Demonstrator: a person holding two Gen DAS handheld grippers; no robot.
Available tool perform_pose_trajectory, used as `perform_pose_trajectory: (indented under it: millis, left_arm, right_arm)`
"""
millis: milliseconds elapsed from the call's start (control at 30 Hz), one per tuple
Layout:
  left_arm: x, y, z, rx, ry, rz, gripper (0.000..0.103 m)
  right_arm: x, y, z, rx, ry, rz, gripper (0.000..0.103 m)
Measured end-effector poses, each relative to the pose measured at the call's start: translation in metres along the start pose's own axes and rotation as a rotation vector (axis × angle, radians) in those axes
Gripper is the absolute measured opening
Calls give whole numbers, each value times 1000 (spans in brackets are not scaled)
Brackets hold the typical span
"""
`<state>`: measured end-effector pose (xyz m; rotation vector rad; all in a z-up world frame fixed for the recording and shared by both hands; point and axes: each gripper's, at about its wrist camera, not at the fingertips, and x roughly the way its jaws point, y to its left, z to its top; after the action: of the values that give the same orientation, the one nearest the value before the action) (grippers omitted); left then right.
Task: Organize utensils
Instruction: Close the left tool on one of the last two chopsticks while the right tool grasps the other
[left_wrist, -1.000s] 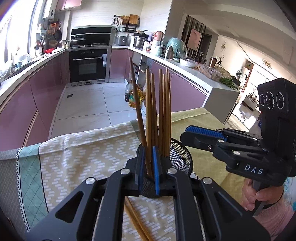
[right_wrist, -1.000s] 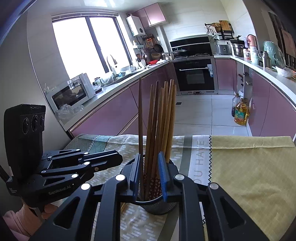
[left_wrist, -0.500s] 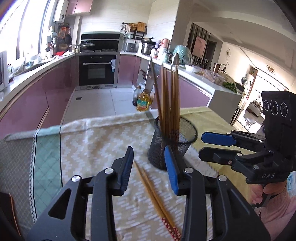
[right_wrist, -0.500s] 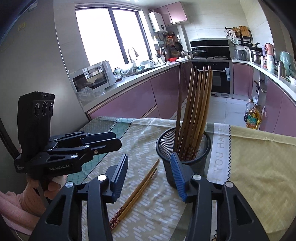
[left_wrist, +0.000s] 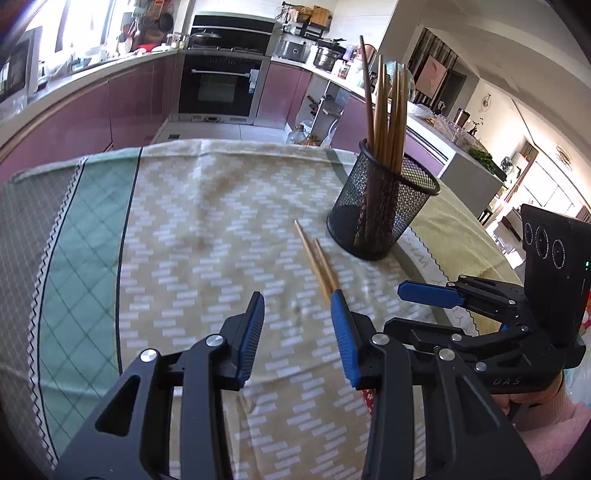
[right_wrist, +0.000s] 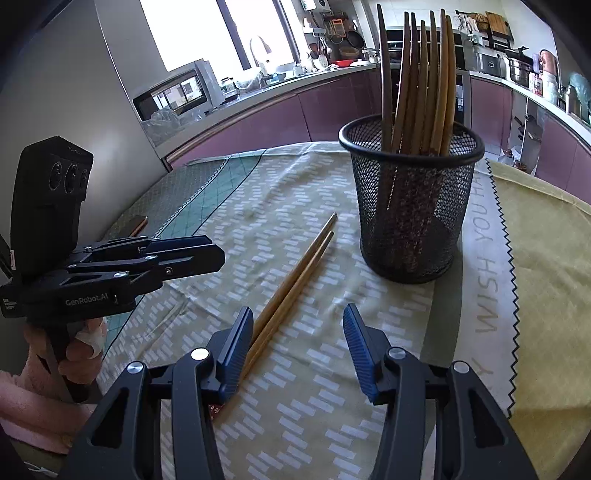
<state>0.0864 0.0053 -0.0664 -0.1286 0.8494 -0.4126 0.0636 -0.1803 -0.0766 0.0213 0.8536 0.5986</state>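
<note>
I see both of my tongs low over the table, tilted down at the cloth. My left gripper (left_wrist: 297, 325) has its blue pads apart with nothing between them — its jaws have just been opening, and only cloth shows in the gap. My right gripper (right_wrist: 298, 343) is the same: jaws apart, just opened, gripping nothing.

Two loose chopsticks (right_wrist: 295, 280) lie flat on the tablecloth (left_wrist: 177, 221), side by side and touching each other. Their thin ends point toward the black mesh cup (right_wrist: 410, 206), close to its foot but apart from it. Their thick ends run under my right gripper's left pad, and I cannot tell if the pad touches them. In the left view the same pair runs down beside the right-hand pad.

The mesh cup stands upright on the cloth. A bunch of brown chopsticks (right_wrist: 421, 85) stands in it, leaning a little.

A hand (right_wrist: 79, 350) in a pink sleeve holds the left gripper's handle.
</note>
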Motion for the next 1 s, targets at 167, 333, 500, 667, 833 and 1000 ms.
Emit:
perform_pose_trajectory:
  millis: [167,333,500,667,833,1000]
  left_arm:
    - [0,3,-8,-5,11,17,37]
    - [-1,2,-10,2,12,31,39]
    - [0,2,-13,2,19,28,39]
    - [1,2,-14,3,23,25,40]
    - [3,0,-15,11,28,20,40]
    - [7,-7,-16,33,38,7,40]
  right_arm:
    - [9,10,-7,-17,22,-4,48]
    - [15,20,-9,-45,40,-21,48]
    - [18,26,-11,-75,49,-51,48]
    - [16,26,-11,-88,52,-76,48]
    - [17,24,-10,-92,59,-98,43]
    - [19,24,-9,-99,67,-109,41]
